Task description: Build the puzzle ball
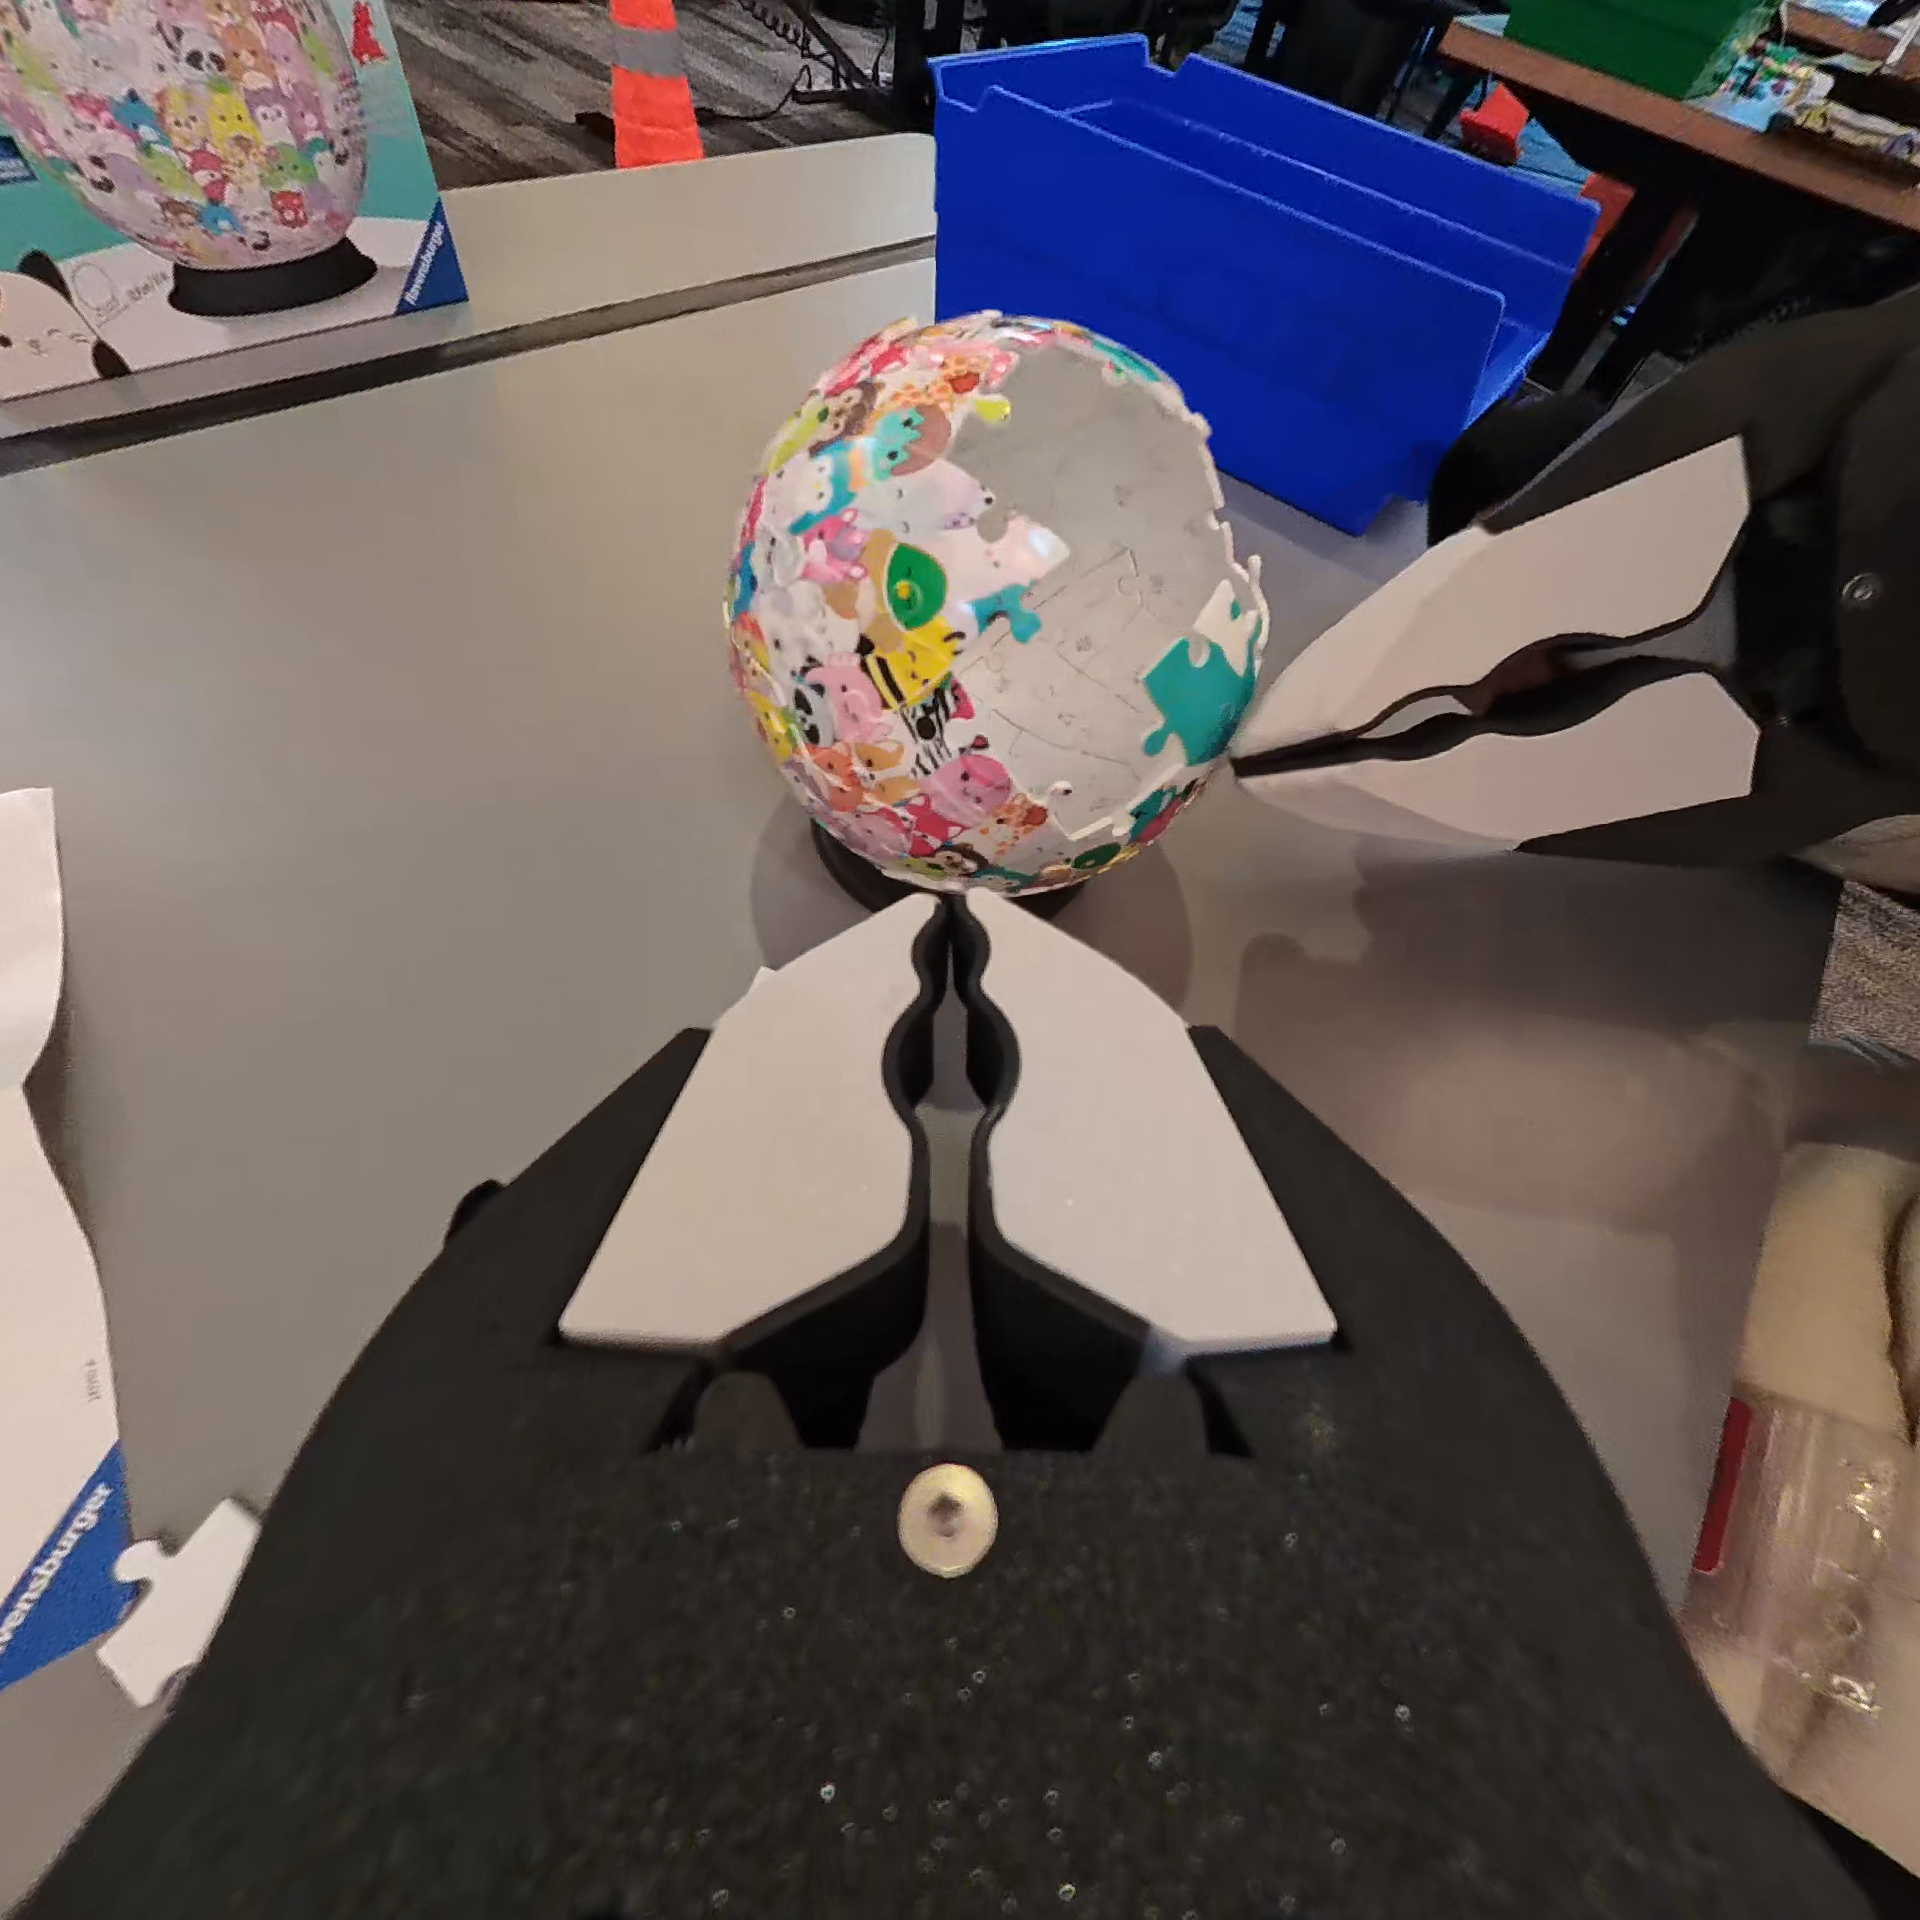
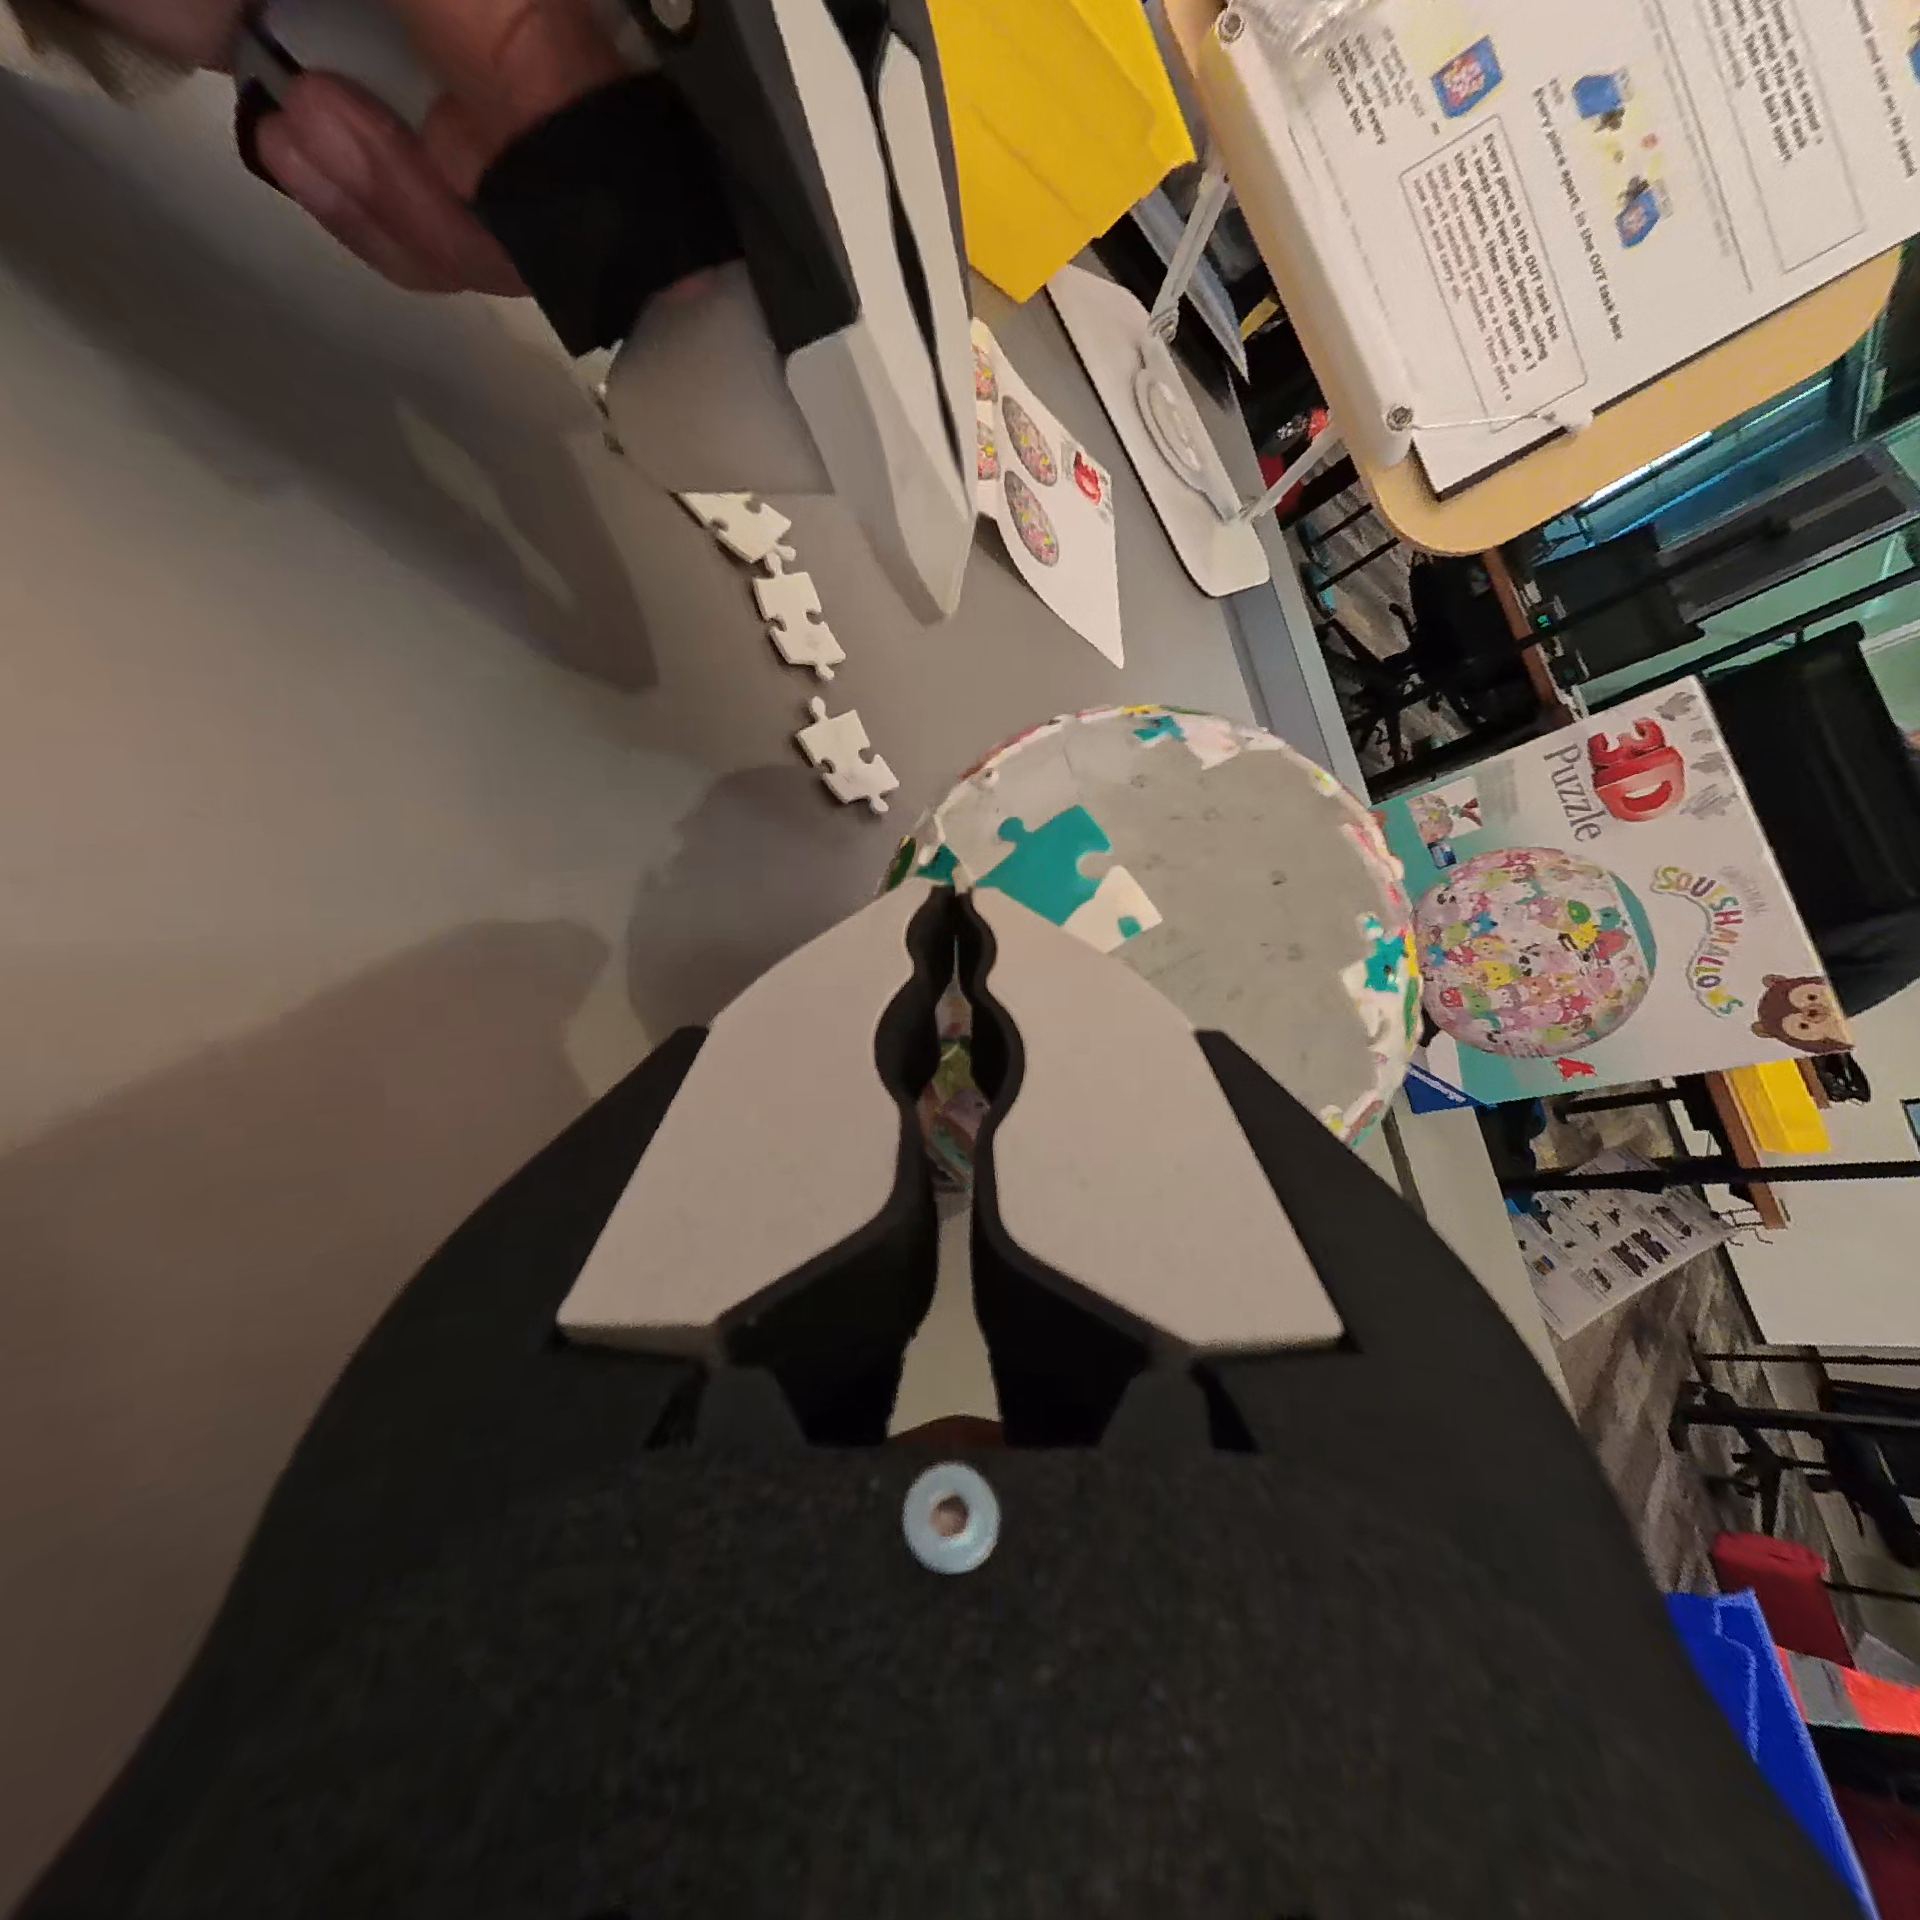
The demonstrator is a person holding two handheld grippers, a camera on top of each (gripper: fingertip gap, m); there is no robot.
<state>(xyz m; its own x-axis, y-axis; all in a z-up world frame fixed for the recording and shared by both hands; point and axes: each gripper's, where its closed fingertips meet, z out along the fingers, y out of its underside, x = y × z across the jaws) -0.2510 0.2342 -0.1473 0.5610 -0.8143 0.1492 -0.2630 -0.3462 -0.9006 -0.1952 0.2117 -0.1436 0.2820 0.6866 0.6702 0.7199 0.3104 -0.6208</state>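
The left claw (image 1: 958, 912) is pinched narrow and empty just in front of the puzzle ball (image 1: 883, 613), which sits on its black stand (image 1: 847, 868) on the grey worktop (image 1: 364, 727). The right claw (image 1: 1242, 758) grips a teal piece (image 1: 1195, 696) at the ball's open edge. A blue bin (image 1: 1247, 260) stands behind the ball.
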